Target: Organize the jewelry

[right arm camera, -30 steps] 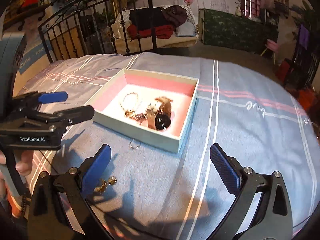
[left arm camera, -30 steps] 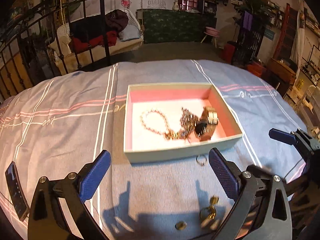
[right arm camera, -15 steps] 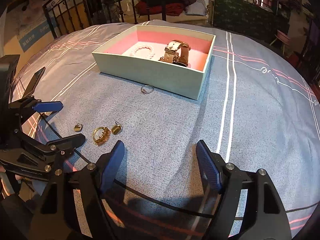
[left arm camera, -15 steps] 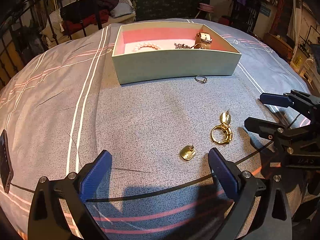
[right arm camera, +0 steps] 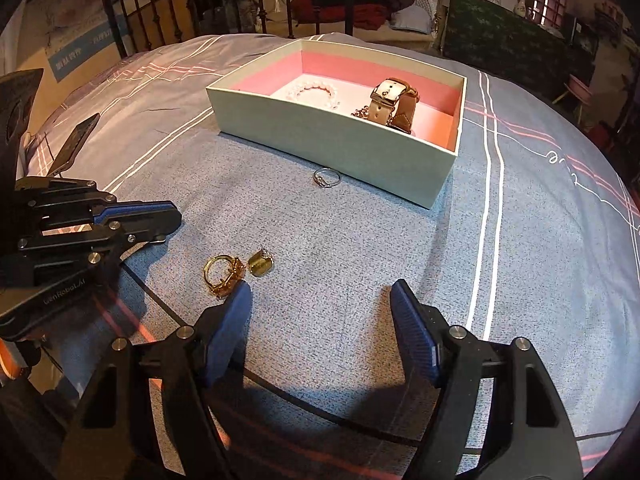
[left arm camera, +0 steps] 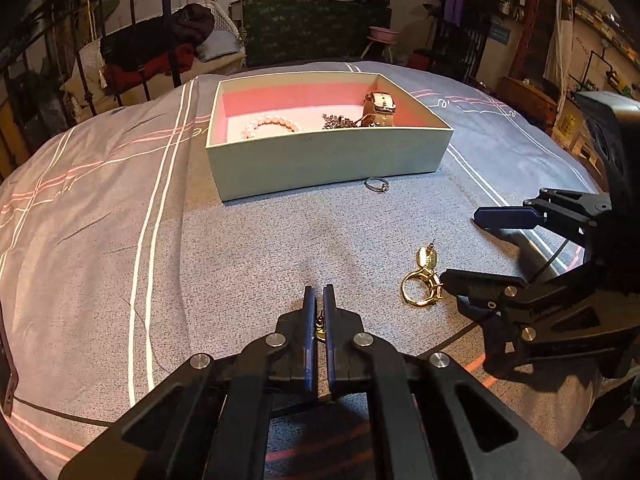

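Your left gripper [left arm camera: 319,300] has just snapped its jaws together on a small gold earring [left arm camera: 319,326], which sits deep between the pads, low against the bedspread [left arm camera: 100,240]. Your right gripper [right arm camera: 318,298] stands with its jaws spread and nothing between them; its left pad is just beside the gold ring [right arm camera: 222,274], touching it or nearly so.

The earring is tiny and held well back from the tips, so it may slip out on the lift, or a fold of cloth may be pinched along with it and drag. If you close the right jaws where they are, the pad will likely shove the ring aside and knock the second earring [right arm camera: 261,266] lying against it, because neither sits between the pads.

Only the left wrist view shows the pinched earring; from the right wrist view the left gripper looks merely closed. The right wrist view shows how close its pad stands to the ring. Both show the thin silver ring [left arm camera: 376,184] just before the box [left arm camera: 328,160], where the pearl bracelet [left arm camera: 270,123] and watch [right arm camera: 394,100] already lie.
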Demonstrator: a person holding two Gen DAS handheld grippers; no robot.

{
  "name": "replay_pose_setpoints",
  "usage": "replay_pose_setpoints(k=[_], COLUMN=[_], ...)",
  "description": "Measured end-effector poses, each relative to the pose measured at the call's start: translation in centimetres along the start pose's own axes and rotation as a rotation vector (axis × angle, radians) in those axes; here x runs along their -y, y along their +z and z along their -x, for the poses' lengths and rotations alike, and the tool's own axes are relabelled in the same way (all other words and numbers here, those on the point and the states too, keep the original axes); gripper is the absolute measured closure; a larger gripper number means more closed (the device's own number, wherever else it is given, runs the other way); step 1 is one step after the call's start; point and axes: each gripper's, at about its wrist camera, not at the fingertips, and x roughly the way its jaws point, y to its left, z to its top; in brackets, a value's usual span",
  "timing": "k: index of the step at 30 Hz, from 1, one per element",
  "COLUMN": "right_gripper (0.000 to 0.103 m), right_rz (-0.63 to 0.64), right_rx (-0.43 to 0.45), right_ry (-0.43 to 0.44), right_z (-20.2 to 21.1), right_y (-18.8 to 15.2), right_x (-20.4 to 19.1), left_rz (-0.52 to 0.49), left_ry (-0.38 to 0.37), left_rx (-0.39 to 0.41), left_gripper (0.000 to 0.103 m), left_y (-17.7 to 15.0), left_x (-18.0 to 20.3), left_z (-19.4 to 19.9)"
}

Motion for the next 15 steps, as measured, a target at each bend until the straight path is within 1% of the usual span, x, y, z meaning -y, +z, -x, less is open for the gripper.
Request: replay_pose_setpoints(k=[3, 6, 10, 15], right_gripper=[0.03, 0.03, 0.03, 0.03], right_rz=[0.014, 0.023, 0.023, 0.037], right_rx=[-0.004, -0.007, -0.003, -0.007], right_ry=[0.0, 0.001, 0.0, -0.01], right_z=[-0.1, -0.1, 0.0, -0.1], right_y=[0.0, 0.1, 0.0, 0.1], right_x=[0.0, -0.2, -0.2, -0.6], left_rz=[0.041, 0.072, 0.127, 0.121], left_ry=[-0.006, 0.012, -0.009, -0.01], left_rx=[-0.001, -0.005, -0.007, 0.021], left_gripper=[0.099, 0.099, 0.099, 0.099], left_y=[0.2, 0.5, 0.8, 1.8], left_x=[-0.6, -1.0, -1.8, -1.6], left_z=[0.0, 0.1, 0.4, 1.2])
